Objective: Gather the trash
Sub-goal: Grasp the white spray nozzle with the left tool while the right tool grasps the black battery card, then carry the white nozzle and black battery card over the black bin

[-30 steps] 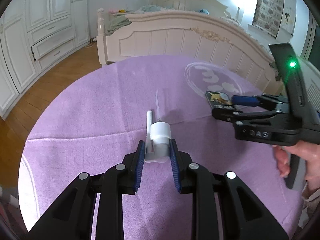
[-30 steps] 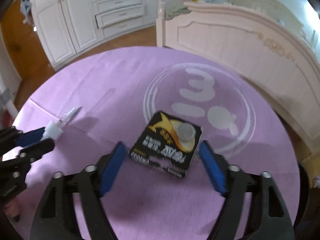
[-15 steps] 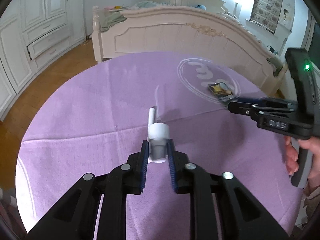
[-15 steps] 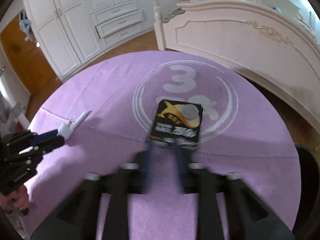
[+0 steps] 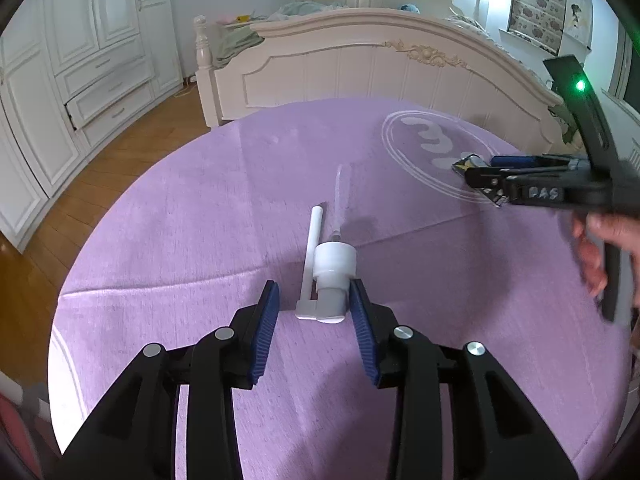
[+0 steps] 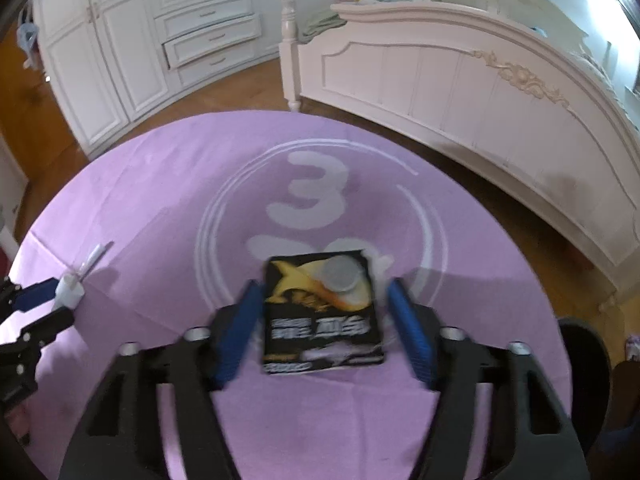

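Purple-clothed desk [image 5: 160,240] beside bed [image 5: 360,72] | left claw [image 5: 314,308] spread around white pump head [image 5: 328,280] | right claw [image 6: 320,316] apart, flanking black packet [image 6: 320,316] near desk's right edge

White pump head [image 5: 330,280]; black packet [image 6: 322,314] with gold fish; purple cloth [image 6: 140,184], white 3.

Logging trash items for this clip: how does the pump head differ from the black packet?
The pump head is white plastic with a long spout and clear tube; the black packet is flat, dark and printed with a gold fish. The pump head lies between the left gripper's pads, the packet between the right gripper's. Both rest on the purple cloth.
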The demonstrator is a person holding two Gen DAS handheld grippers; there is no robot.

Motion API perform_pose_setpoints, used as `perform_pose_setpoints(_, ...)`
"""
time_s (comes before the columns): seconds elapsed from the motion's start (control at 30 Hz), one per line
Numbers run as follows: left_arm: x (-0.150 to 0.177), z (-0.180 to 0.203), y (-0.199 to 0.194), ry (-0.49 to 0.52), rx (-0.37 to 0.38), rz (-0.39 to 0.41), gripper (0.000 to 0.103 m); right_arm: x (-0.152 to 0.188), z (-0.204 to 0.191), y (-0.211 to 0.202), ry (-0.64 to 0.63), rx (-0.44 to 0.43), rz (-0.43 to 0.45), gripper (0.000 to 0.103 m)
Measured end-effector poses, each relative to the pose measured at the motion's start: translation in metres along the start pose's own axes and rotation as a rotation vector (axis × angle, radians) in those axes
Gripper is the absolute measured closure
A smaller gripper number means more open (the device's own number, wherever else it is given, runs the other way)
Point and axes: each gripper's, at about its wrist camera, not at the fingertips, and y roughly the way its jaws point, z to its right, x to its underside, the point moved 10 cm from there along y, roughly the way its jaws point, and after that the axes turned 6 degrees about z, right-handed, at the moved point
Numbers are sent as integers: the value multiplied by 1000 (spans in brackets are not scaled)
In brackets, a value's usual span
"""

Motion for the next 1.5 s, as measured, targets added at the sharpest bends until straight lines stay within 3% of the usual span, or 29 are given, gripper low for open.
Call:
perform_pose_setpoints(0.03, -1, -1, 0, -3, -2, 3, 76, 1, 1, -2, 1, -28, -4, 44)
perform_pose_setpoints(0.23, -3, 3, -6, -76, 66, 28, 77, 15, 22, -32, 133, -145, 70, 44)
perform_pose_setpoints(0.33, -9, 20, -14, -62, 105, 44, 78, 19, 31, -56, 199, -204, 126, 44)
perform_pose_setpoints(0.4, -18, 37, -21, -43, 137, 59, 85, 21, 39, -73, 228, -219, 160, 44)
perform_pose_setpoints(0.53, -39, 79, -31, -2, 205, 86, 85, 25, 67, -109, 309, -248, 226, 44)
perform_pose_setpoints(1.0, -75, 208, -26, 123, 360, 77, 85, 88, 177, -188, 513, -202, 344, 44)
perform_pose_setpoints(1.27, -93, 307, -19, 206, 512, 65, 85, 129, 244, -198, 637, -147, 358, 44)
perform_pose_setpoints(1.5, -89, 387, 8, 247, 635, -10, 85, 159, 292, -191, 721, -111, 344, 44)
